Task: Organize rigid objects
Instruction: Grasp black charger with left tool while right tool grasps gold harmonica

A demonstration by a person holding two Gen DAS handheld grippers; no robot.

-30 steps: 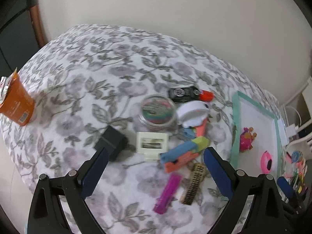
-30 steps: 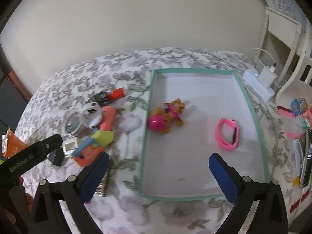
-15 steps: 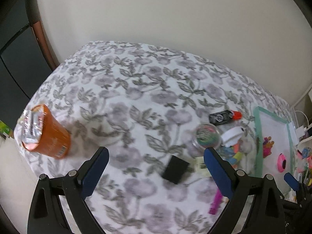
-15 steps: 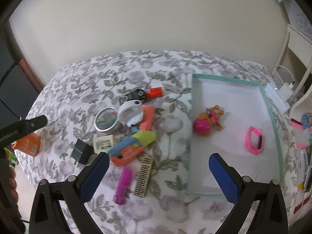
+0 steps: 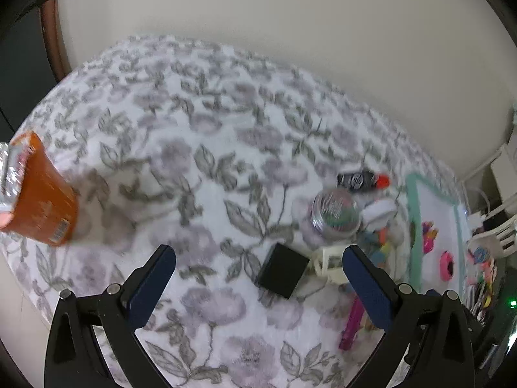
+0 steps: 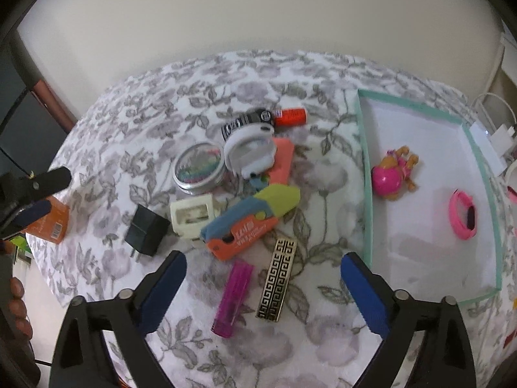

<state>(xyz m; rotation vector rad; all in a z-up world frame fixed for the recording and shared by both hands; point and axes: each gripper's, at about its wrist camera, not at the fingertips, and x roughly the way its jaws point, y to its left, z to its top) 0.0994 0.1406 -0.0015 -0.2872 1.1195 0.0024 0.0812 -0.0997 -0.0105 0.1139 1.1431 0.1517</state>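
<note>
Left gripper (image 5: 258,274) jaws just widened, nothing between them but the flowered cloth (image 5: 200,148); black charger (image 5: 282,270) sits near its right finger, orange cup (image 5: 38,200) at 9 o'clock. Right gripper (image 6: 263,283) jaws just narrowed a bit, released, hanging above the pink lighter (image 6: 232,296) and gold patterned bar (image 6: 277,278). Teal tray (image 6: 366,177) at 3 o'clock holds a pink toy (image 6: 392,174) and pink band (image 6: 463,215); remaining clutter piled at 12.

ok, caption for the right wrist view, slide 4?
Open right gripper hovers over loose clutter on the floral cloth; the teal-rimmed tray beside it holds a pink toy and pink band.
</note>
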